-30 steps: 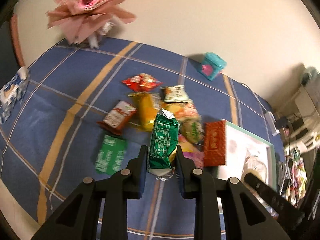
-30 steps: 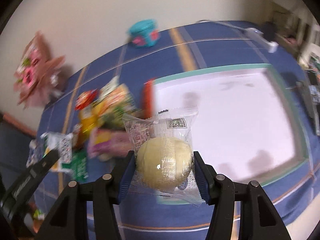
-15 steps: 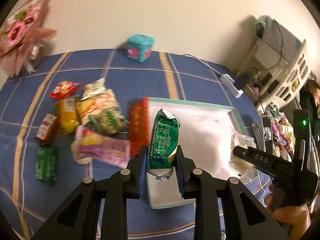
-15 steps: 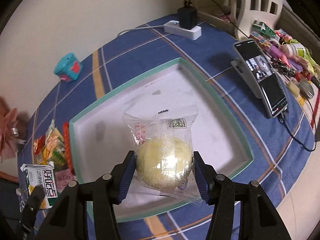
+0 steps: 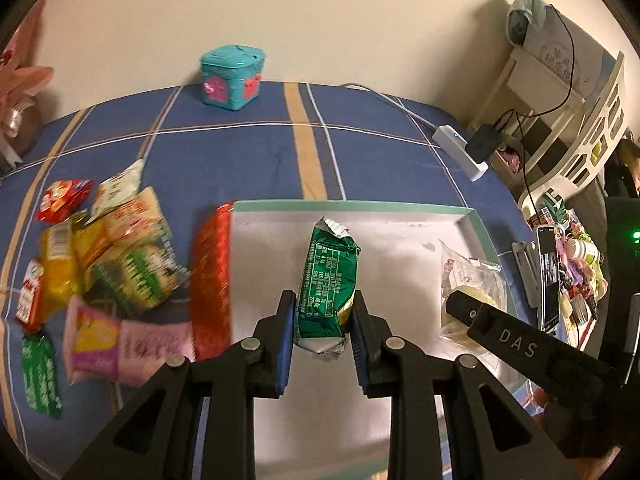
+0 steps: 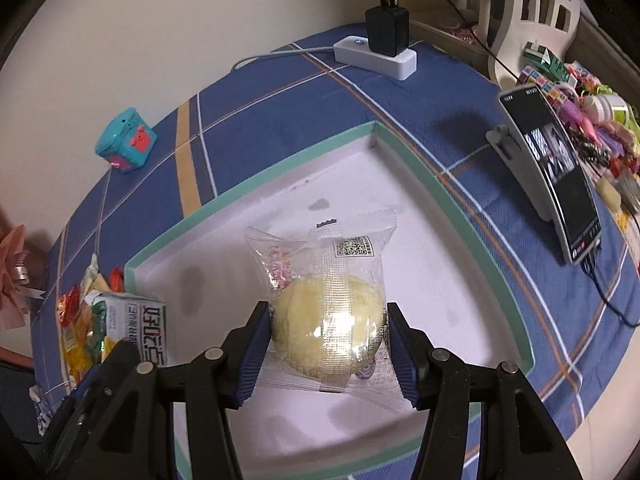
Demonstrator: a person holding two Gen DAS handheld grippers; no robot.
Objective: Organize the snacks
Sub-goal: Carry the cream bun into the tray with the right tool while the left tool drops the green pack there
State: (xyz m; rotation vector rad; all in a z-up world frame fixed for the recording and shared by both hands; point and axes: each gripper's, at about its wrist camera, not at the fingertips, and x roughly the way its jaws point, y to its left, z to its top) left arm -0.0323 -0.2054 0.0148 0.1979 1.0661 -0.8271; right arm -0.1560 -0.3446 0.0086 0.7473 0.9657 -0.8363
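Over the white tray (image 6: 432, 184), we hold two snacks.
Left hand-held gripper (image 5: 323, 332) clamps a green packet (image 5: 330, 276), right hand-held gripper (image 6: 329, 344) a clear-wrapped bun (image 6: 332, 320); only the left view shows the snack pile (image 5: 116, 272) on the blue-checked bed (image 5: 248, 160).

In my left wrist view, the tray (image 5: 400, 210) sits centre frame; loose snacks (image 5: 120, 264) lie left of it, the toy box (image 5: 232, 76) behind.

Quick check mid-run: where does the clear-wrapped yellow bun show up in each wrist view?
Left wrist view: the yellow bun sits at right, behind the right gripper's black finger, over the tray.
Right wrist view: the bun is at centre, clamped in the right gripper.
Shared landmark: the teal toy box by the wall.
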